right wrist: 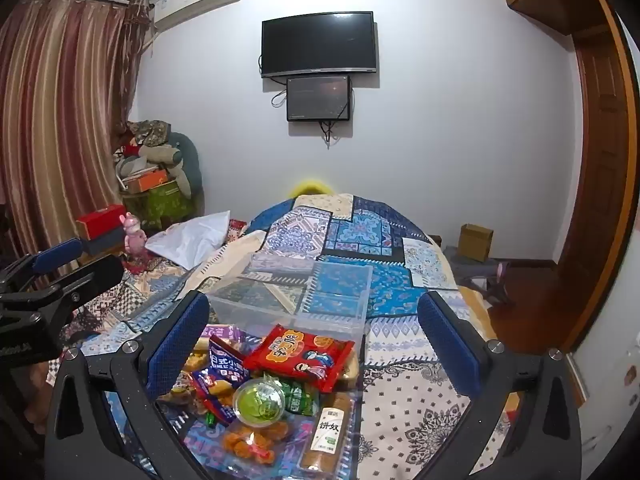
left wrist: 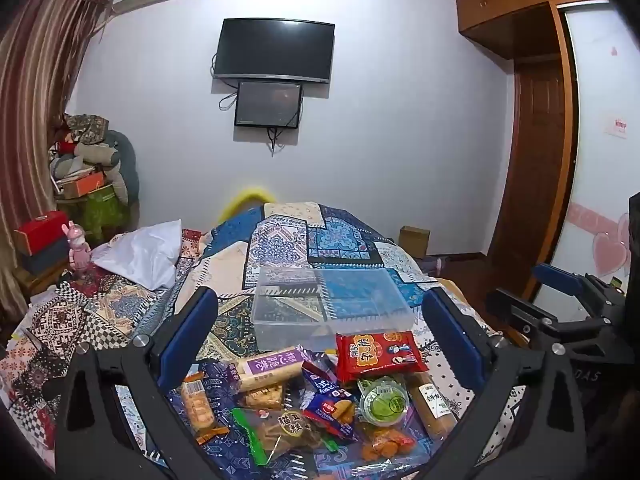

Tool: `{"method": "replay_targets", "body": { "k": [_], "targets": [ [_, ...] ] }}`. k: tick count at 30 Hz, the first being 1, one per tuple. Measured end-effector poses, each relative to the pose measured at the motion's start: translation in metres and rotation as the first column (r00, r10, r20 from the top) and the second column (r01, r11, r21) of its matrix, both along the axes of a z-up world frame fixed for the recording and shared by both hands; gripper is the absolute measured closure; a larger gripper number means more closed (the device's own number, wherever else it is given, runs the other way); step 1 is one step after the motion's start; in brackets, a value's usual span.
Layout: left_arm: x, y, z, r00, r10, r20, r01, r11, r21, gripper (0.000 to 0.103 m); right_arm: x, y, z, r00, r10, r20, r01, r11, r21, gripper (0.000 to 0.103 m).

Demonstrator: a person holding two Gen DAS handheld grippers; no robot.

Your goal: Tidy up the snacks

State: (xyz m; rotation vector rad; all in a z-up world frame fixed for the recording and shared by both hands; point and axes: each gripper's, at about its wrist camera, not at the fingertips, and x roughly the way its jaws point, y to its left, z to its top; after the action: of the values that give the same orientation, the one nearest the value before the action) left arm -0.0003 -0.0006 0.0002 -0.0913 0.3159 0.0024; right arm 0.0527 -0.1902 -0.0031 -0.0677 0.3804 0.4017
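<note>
A pile of snack packets lies on the patterned bedspread [left wrist: 280, 240] in front of an empty clear plastic box [left wrist: 328, 304], which also shows in the right wrist view [right wrist: 296, 296]. On the pile are a red packet [left wrist: 376, 354] [right wrist: 300, 354], a green jelly cup [left wrist: 382, 400] [right wrist: 260, 400], a purple-labelled biscuit roll [left wrist: 270, 368] and a brown biscuit stick [right wrist: 330, 432]. My left gripper [left wrist: 320, 328] is open and empty above the pile. My right gripper [right wrist: 312, 332] is open and empty above the pile's right side; it also shows at the right of the left wrist view [left wrist: 560, 304].
A white pillow [left wrist: 140, 252] and a pink toy [left wrist: 78, 246] lie at the bed's left. Stacked boxes and clutter [left wrist: 88, 184] stand by the curtain. A cardboard box [right wrist: 474, 242] sits on the floor to the right, near the wooden wardrobe [left wrist: 532, 140].
</note>
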Motion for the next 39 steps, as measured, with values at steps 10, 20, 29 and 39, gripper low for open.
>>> {"method": "replay_targets", "body": {
  "k": [10, 20, 29, 39],
  "targets": [
    [0.004, 0.006, -0.004, 1.000, 0.009, -0.008, -0.009, 1.000, -0.012, 0.000, 0.000, 0.003, 0.004, 1.000, -0.014, -0.017, 0.014, 1.000, 0.002, 0.000],
    [0.002, -0.001, -0.007, 1.000, 0.011, 0.008, -0.011, 1.000, 0.011, 0.000, -0.003, 0.000, -0.006, 1.000, 0.009, -0.012, -0.008, 1.000, 0.027, 0.000],
    [0.001, -0.002, -0.003, 1.000, 0.005, 0.011, -0.005, 1.000, 0.017, 0.000, -0.005, 0.001, -0.005, 1.000, 0.019, -0.010, -0.019, 0.999, 0.037, 0.000],
    [0.001, -0.004, -0.001, 1.000, 0.002, 0.013, -0.002, 1.000, 0.017, 0.000, -0.008, -0.003, -0.001, 1.000, 0.017, -0.009, -0.016, 0.999, 0.050, 0.000]
  ]
}}
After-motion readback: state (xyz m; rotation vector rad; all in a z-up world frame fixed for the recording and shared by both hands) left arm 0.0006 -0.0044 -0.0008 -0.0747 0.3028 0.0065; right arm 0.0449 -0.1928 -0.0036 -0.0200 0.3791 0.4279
